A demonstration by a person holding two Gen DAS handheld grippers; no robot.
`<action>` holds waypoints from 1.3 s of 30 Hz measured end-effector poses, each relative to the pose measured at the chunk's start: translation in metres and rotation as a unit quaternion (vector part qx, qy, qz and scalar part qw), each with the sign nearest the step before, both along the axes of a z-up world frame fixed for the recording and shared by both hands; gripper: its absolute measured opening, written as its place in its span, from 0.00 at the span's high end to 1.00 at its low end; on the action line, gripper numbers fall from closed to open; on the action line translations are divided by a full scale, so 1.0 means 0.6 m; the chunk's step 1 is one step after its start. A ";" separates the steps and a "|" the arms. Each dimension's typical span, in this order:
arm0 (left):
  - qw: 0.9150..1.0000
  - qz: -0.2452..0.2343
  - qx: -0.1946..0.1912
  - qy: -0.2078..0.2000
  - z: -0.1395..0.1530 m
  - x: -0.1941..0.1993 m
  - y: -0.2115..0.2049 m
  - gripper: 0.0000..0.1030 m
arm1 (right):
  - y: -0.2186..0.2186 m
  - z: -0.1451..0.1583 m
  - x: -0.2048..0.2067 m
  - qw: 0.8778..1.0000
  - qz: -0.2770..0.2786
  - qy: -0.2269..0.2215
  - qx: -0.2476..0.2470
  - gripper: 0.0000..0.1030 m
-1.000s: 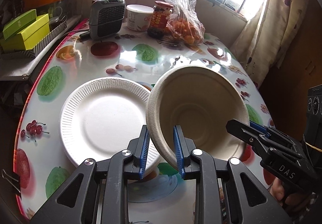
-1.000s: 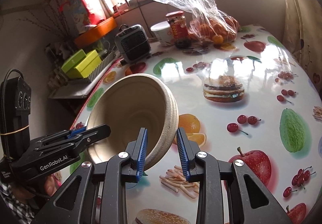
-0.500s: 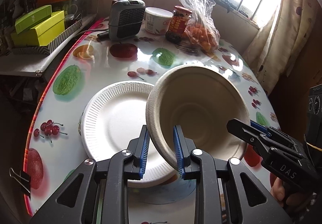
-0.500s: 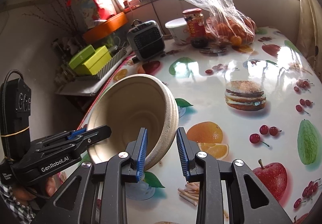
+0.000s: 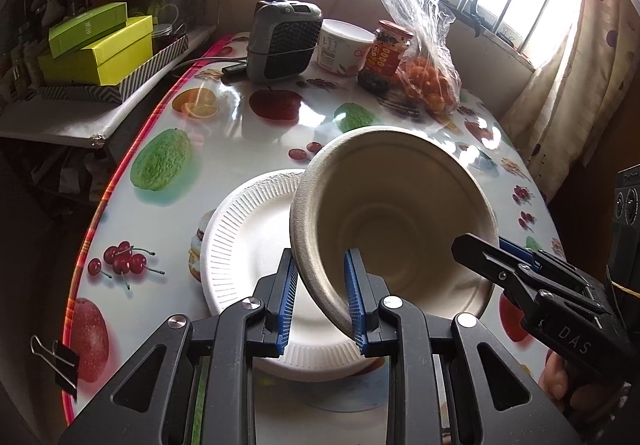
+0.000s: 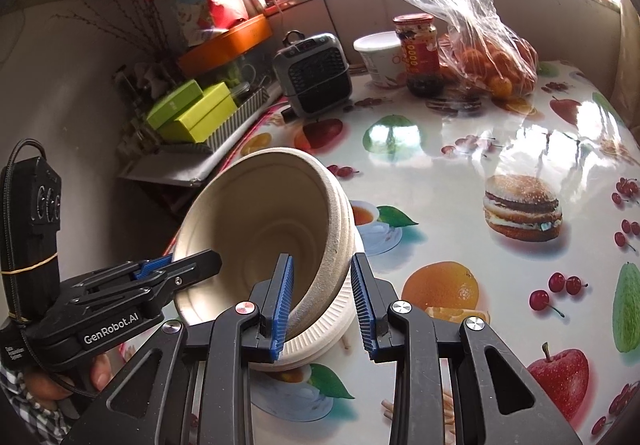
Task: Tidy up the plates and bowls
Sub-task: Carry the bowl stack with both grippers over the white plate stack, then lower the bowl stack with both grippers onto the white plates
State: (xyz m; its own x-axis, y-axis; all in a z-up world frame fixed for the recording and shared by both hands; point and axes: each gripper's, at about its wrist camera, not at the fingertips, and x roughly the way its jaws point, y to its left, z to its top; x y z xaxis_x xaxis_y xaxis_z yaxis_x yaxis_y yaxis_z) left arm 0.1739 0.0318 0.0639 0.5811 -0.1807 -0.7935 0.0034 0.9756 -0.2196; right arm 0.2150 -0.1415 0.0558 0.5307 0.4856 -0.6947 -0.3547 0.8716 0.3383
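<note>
A: Table (image 5: 240,133), glossy fruit-print. Ribbed white paper plate (image 5: 244,245) lies flat on it. Where's your bowl?

B: Beige moulded-fibre bowl (image 5: 400,213), tilted above the plate. Left gripper (image 5: 320,297) pinches its rim; right gripper (image 6: 322,297) straddles the opposite rim, partly open, grip unclear.

A: Level it, centre it, lower gently; that thin rim flexes.

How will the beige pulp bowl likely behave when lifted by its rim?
Probably light, fairly stiff: the bowl looks undeformed though held tilted by its rim. Its matte fibrous wall likely resists slipping. Hard squeezing might dent it.
</note>
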 end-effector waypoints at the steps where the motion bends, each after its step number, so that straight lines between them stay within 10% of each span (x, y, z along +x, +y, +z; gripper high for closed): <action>1: 1.000 0.002 0.000 0.001 0.000 0.001 0.003 0.76 | 0.004 -0.001 0.003 1.000 0.002 0.001 0.001 0.72; 39: 0.999 0.028 0.002 0.036 -0.043 0.039 0.057 0.76 | 0.064 -0.049 0.057 0.999 0.021 0.046 -0.005 0.72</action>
